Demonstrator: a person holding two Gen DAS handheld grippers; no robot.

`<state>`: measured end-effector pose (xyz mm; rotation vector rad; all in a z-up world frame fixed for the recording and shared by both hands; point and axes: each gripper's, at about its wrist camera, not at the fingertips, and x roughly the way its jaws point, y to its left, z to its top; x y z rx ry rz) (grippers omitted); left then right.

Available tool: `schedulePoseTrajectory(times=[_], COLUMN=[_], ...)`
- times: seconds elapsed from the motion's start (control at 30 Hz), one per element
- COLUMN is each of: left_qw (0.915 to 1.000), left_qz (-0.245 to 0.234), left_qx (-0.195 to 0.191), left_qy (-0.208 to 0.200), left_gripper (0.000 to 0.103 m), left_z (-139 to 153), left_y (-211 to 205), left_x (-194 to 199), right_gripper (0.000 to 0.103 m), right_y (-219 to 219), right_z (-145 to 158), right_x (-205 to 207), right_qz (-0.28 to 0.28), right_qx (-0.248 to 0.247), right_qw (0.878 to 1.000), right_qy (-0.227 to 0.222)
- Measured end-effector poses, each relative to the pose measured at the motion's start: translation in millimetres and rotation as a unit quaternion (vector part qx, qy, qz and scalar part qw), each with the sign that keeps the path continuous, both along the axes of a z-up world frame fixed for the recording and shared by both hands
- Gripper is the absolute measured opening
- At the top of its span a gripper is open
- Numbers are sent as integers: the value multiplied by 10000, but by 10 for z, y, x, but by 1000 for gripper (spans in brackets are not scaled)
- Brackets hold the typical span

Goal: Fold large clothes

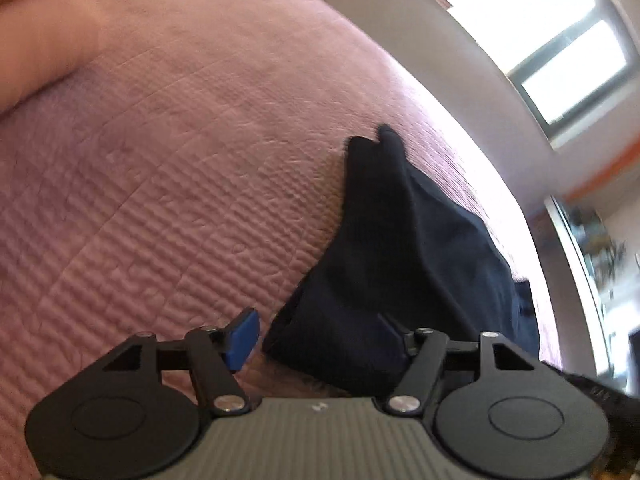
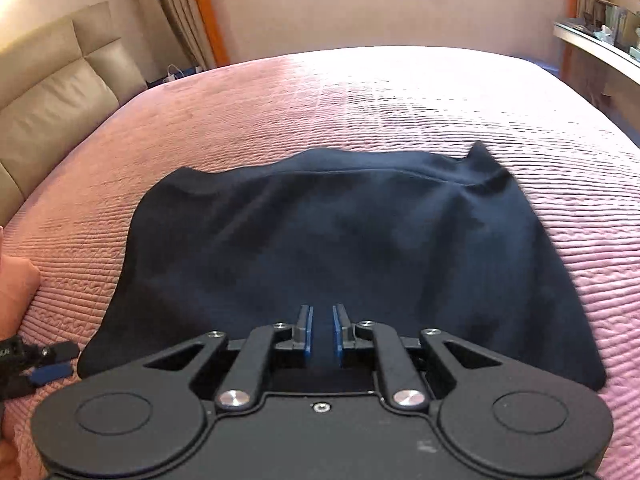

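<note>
I find my right gripper clamped on the garment's near edge; left gripper spread wide at its corner; bed beyond.

The left black two-finger gripper has blue rubber pads, silver pivot screws and a ribbed grey body behind its round black discs. The right black two-finger gripper shows thin blue pads, silver screws beside its linkages and a smooth black body.

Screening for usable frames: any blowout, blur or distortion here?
Left wrist: window blown out, right edge motion-smeared, bedspread bowed by fisheye. Right wrist: far bedspread washed white by glare; dark garment shows little detail, its right edge slightly smeared.
</note>
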<state>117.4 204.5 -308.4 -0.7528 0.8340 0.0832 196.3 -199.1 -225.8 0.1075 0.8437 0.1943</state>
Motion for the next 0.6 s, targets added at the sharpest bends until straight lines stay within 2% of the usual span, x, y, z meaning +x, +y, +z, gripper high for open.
schedulePoseTrajectory(times=[0.03, 0.1, 0.13, 0.2, 0.3, 0.43, 0.53, 0.6], left_qw=[9993, 9946, 9908, 9864, 9848, 9760, 9743, 9738], left_qz=[331, 835, 1014, 1080, 1067, 1195, 1173, 1173], left_qx=[-53, -597, -893, -1240, -1355, -1670, -1666, -1632], left_qy=[158, 152, 111, 70, -213, -728, -966, -1069], left_gripper=[67, 67, 67, 67, 68, 73, 73, 71], left_z=[-33, -140, -207, -323, -454, -619, -648, -673], left_y=[12, 29, 1, -105, -269, -351, -423, -477], left_x=[-40, -190, -263, -322, -291, -84, 120, 245], right_gripper=[11, 11, 11, 11, 11, 11, 13, 13], right_y=[62, 91, 113, 126, 125, 31, 26, -10], right_z=[-65, -201, -275, -394, -437, -478, -435, -339], right_x=[45, 33, 38, 76, 70, 126, 94, 37], right_qz=[-33, -233, -340, -470, -450, -472, -401, -393], right_qx=[-23, -144, -173, -98, -125, 126, 125, 304], right_qw=[10000, 9996, 9991, 9984, 9983, 9975, 9982, 9984], right_qy=[14, 100, 203, 314, 361, 512, 431, 276])
